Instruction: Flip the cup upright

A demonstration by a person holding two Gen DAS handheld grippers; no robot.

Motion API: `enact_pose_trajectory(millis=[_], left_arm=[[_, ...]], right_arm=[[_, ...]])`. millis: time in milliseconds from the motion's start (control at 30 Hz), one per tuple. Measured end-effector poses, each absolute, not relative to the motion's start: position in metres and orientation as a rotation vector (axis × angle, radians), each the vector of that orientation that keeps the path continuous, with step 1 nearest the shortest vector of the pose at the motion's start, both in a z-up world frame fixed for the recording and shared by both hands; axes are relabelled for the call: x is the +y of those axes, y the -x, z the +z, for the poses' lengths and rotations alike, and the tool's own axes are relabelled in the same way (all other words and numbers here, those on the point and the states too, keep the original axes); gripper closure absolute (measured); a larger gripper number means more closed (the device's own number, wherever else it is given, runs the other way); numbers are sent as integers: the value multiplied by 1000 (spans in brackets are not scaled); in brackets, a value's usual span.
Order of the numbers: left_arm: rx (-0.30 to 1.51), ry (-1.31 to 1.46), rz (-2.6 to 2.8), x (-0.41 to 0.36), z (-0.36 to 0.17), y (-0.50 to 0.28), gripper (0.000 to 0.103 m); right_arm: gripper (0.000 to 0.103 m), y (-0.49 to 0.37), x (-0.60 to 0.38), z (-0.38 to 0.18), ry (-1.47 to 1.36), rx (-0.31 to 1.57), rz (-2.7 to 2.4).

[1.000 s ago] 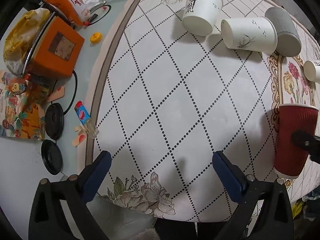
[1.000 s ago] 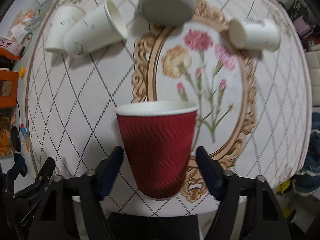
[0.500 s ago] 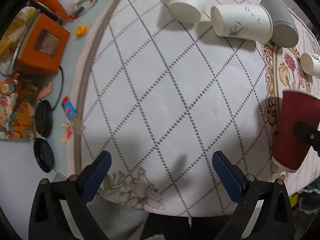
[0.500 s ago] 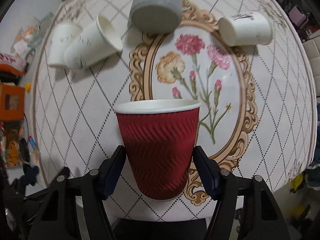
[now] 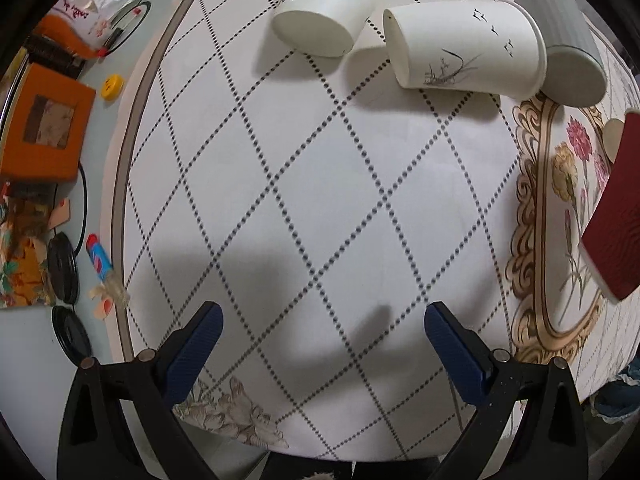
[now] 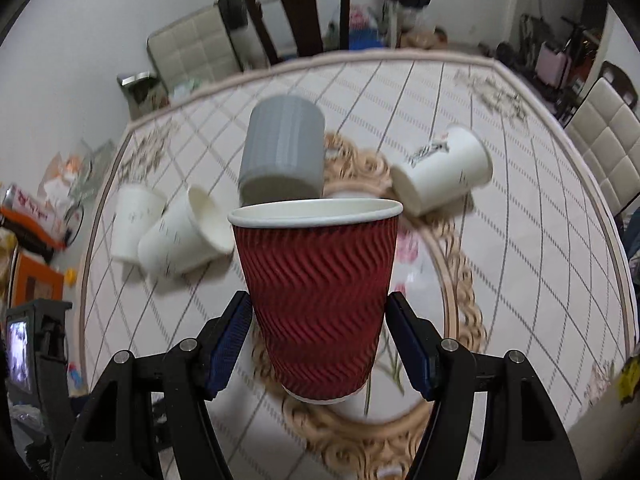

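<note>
My right gripper point(image 6: 318, 340) is shut on a red ribbed paper cup point(image 6: 316, 300), held mouth-up above the flowered tablecloth; its base hangs over the gold oval border. The same red cup point(image 5: 616, 216) shows tilted at the right edge of the left wrist view. My left gripper point(image 5: 320, 332) is open and empty over the diamond-patterned cloth. A grey cup point(image 6: 282, 156) stands mouth-down behind the red one. White paper cups lie on their sides: one point(image 6: 440, 178) at the right, one point(image 6: 184, 240) at the left, with another white cup point(image 6: 134, 224) beside it.
The round table point(image 5: 280, 184) carries a white diamond cloth with a gold floral oval. An orange box point(image 5: 44, 124), black lids point(image 5: 64, 264), a yellow cap point(image 5: 111, 86) and clutter lie off the cloth at the left. Chairs point(image 6: 300, 12) stand beyond the table.
My right gripper has tilted up with the red cup, so the view now takes in the room beyond the table. My left gripper moved closer to the white cups.
</note>
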State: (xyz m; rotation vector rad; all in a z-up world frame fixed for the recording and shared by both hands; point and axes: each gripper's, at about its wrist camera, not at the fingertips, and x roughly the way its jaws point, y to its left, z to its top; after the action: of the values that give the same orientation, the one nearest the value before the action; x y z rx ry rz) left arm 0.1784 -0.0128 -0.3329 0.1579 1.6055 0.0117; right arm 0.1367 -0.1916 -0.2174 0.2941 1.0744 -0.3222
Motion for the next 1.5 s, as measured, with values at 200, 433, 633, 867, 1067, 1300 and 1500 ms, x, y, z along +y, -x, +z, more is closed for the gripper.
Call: enact_pose_trajectory(millis=[200, 433, 633, 867, 1067, 1300, 1500], left_arm=[[1584, -181, 12, -18, -345, -191, 0], [1543, -217, -18, -33, -349, -175, 0], [1494, -239, -38, -33, -333, -153, 0], [1426, -233, -74, -38, -301, -125, 0], [1356, -217, -94, -46, -251, -90, 0], [1207, -181, -93, -31, -177, -52, 0], [1066, -159, -40, -37, -109, -5, 0]], right_arm=[[32, -137, -198, -241, -265, 960, -363], [32, -112, -183, -246, -180, 903, -333], [31, -88, -178, -249, -189, 967, -334], [15, -63, -179, -238, -178, 1013, -360], [1, -34, -181, -203, -137, 1034, -387], [0, 20, -189, -122, -99, 1027, -405], [0, 65, -190, -45, -74, 1005, -376]])
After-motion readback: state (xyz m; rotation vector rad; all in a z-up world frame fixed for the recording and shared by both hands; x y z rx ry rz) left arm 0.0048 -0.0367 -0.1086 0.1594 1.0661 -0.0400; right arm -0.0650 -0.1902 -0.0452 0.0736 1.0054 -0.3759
